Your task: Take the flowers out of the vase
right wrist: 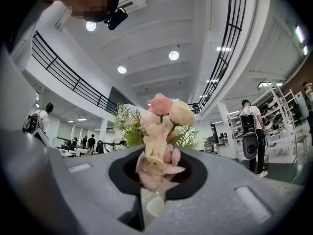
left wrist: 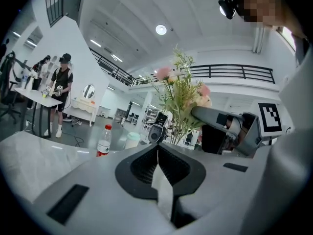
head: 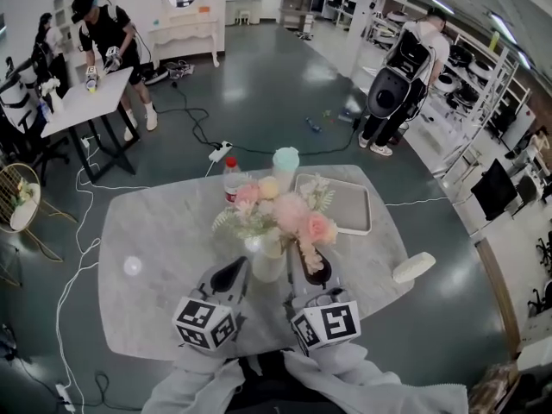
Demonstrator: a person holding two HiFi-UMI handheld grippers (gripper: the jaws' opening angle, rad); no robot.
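A bouquet of pink and cream flowers with green sprigs stands over the middle of the marble table. Its stems run down toward a white vase. My right gripper is at the bouquet's right side and is shut on the flowers; in the right gripper view pink petals fill the gap between the jaws. My left gripper is at the vase's left side. In the left gripper view its jaws are shut on a thin white wall, apparently the vase's rim. The stems' lower ends are hidden.
Behind the bouquet stand a red-capped bottle and a pale green cup. A white tray lies at the back right, a white oblong object at the table's right edge. People work at a desk and at shelves further off.
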